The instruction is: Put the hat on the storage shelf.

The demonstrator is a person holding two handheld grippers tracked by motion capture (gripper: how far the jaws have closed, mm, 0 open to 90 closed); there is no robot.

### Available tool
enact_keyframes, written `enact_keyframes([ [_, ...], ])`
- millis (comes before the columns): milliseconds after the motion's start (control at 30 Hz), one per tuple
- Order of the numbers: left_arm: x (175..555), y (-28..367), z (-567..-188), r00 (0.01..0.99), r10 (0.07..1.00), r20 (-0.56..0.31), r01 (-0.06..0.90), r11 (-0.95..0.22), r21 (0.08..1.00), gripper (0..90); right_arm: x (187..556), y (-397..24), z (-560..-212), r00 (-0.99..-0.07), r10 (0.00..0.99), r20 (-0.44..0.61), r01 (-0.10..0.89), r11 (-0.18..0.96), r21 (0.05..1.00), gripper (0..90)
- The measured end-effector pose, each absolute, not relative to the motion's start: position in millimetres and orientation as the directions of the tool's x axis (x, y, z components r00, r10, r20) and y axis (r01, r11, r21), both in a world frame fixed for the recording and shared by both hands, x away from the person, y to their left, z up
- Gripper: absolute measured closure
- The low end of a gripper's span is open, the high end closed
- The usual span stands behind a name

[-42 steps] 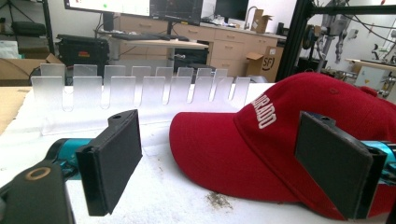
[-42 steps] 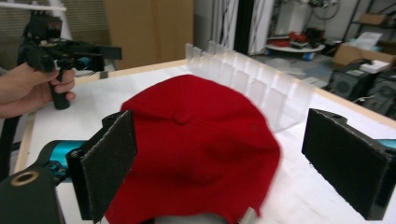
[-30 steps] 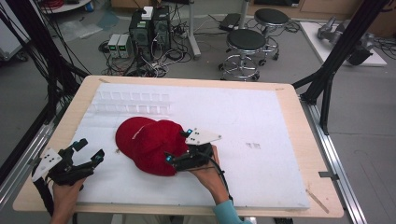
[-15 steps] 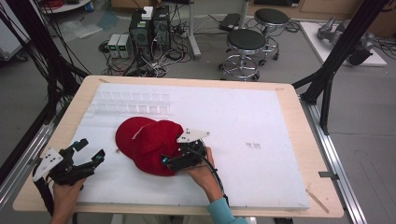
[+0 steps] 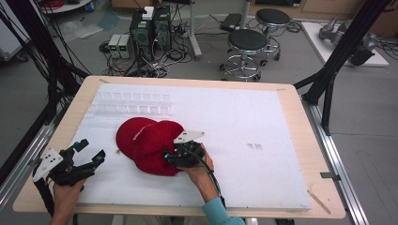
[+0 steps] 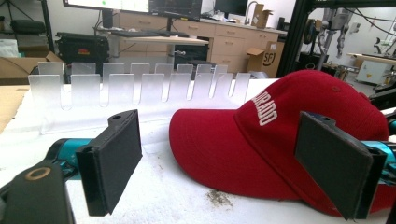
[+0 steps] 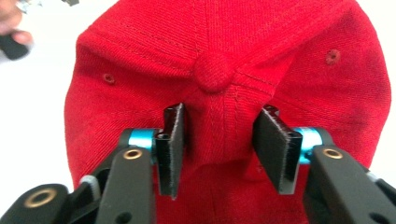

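A red cap (image 5: pixel 145 138) lies on the white board (image 5: pixel 263 122), left of the middle. My right gripper (image 5: pixel 171 157) is at its near right side; its jaws have just been closing. In the right gripper view its pads (image 7: pixel 173 140) pinch a ridge of the cap's crown (image 7: pixel 210 42) just below the top button. My left gripper (image 5: pixel 91 150) rests near the table's front left corner, apart from the cap, with jaws wide open. In the left gripper view the cap (image 6: pixel 303 98) lies ahead, white lettering on its front, and nothing sits between the gripper's (image 6: pixel 219 140) pads.
A clear slotted plastic rack (image 5: pixel 131 103) stands behind the cap at the board's far left, and the left gripper view shows this rack (image 6: pixel 135 88) upright. The wooden table's rim (image 5: pixel 300 140) frames the board. Stools (image 5: pixel 248 44) and electronics sit on the floor beyond.
The right gripper has slid slightly left onto the cap's crown and its jaws have narrowed on the fabric. The left gripper has stayed put.
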State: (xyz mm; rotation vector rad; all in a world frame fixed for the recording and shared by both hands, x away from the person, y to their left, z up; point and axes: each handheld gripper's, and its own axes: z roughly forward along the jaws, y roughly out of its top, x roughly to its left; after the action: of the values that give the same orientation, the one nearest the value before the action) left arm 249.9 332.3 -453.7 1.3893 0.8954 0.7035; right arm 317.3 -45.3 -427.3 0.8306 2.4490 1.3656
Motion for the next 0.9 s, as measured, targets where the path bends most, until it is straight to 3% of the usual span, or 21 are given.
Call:
enact_keyframes([
  [333, 250.1, 332.2, -453.6, 0.510, 0.852, -0.116, 0.093, 0.080, 0.992, 15.4, 319.4, -44.8, -426.7, -0.818, 0.568, 0.086, 0.372, 0.410, 0.832, 82.3],
  [900, 249.8, 331.5, -453.5, 0.515, 0.850, -0.110, 0.088, 0.075, 0.993, 15.4, 305.4, -47.0, -406.3, -0.793, 0.601, -0.104, 0.193, 0.409, 0.892, 84.5],
])
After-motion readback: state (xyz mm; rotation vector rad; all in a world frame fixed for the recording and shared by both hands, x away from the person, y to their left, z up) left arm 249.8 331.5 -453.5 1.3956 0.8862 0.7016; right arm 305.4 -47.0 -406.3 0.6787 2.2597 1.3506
